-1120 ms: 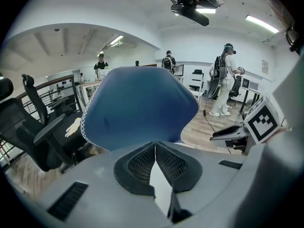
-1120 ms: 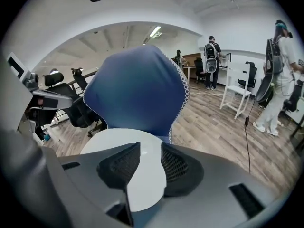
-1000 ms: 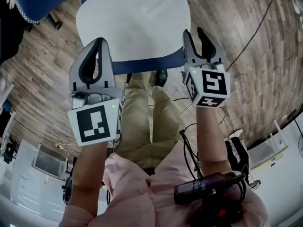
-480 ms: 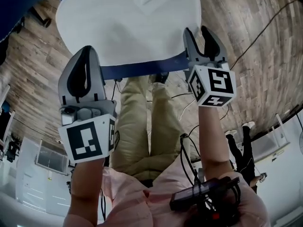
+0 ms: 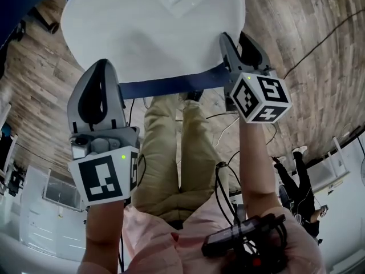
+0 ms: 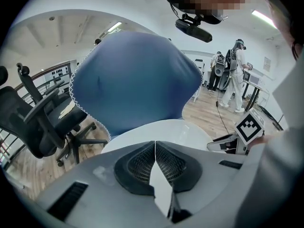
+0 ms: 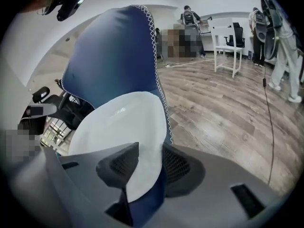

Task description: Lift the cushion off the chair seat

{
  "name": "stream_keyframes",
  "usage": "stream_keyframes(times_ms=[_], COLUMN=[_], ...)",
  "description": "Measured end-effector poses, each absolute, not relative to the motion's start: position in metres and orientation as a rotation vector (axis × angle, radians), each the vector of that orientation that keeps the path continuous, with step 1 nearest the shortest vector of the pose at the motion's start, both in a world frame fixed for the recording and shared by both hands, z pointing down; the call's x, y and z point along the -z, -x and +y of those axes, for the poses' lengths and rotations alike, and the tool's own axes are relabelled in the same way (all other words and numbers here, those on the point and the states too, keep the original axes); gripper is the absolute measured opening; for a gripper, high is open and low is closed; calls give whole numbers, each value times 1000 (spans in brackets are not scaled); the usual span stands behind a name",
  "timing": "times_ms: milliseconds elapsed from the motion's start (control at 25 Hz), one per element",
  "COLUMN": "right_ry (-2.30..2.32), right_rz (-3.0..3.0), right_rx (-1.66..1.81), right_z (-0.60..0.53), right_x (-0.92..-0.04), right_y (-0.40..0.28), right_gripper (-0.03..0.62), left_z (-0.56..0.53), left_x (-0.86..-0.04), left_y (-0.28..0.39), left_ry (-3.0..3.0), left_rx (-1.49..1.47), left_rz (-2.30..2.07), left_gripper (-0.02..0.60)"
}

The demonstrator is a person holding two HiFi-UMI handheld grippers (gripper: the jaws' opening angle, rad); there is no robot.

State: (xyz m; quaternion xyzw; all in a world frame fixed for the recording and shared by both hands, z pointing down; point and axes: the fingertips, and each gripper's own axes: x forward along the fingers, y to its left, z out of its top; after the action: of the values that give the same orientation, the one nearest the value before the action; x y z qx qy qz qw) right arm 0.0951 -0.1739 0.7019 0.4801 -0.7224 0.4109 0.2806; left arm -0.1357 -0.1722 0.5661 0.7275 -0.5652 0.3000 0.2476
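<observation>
A round cushion (image 5: 154,33), white on the side facing me with a sewn tag and blue along its edge, hangs in the air above the wooden floor. My left gripper (image 5: 100,67) is shut on its near left rim, and my right gripper (image 5: 239,39) is shut on its near right rim. In the left gripper view, a thin white strip of the cushion (image 6: 156,127) runs between the closed jaws of the left gripper (image 6: 155,146); the blue side with white zigzag trim bulges up behind. The right gripper (image 7: 149,148) pinches the white-and-blue edge of the cushion (image 7: 118,122).
The person's legs (image 5: 171,147) stand right under the cushion. A black cable (image 5: 308,44) crosses the plank floor. A black office chair (image 6: 33,122) stands at the left. People (image 6: 232,80) stand at the back right, near a white table (image 7: 225,46).
The cushion has risen closer to the head camera and now fills more of the top of the view. The grippers have spread further apart, both still holding its rim.
</observation>
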Motion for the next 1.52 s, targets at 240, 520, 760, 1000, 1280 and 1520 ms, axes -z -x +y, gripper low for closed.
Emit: stream_keyframes(times_ms=[240,520,760,1000,1280,1520], right_ry=[-1265,-1258,-1244,-1233,-1224,-1255], right_rz=[-1953,-2012,-2108,-2183,-2247,-2285], right_rx=[-1054,-1037,-987,-922,-826,-724], right_z=[-178,-178,-181,-182,-178,-178], right_x=[-681,-635,-586,-537,-483,-435], right_y=[-86,-75,-62,-50,-46,-52], right_gripper=[84,55,49,44,40,38], left_z=[-181,-185,-186,-178,-173,-167], left_x=[-546,-509,-472,-429,-376,-334], left_y=[138,138,138,138,129,110], left_ry=[-2003,-2030,-2045,-2068,-2107,-2165], left_rx=[-787,-747,-699,-657,-563,-481], left_rz=[-1576,-1628,-1701,-1763,-1829,-1845], left_gripper=[14,14,14,14,14,14])
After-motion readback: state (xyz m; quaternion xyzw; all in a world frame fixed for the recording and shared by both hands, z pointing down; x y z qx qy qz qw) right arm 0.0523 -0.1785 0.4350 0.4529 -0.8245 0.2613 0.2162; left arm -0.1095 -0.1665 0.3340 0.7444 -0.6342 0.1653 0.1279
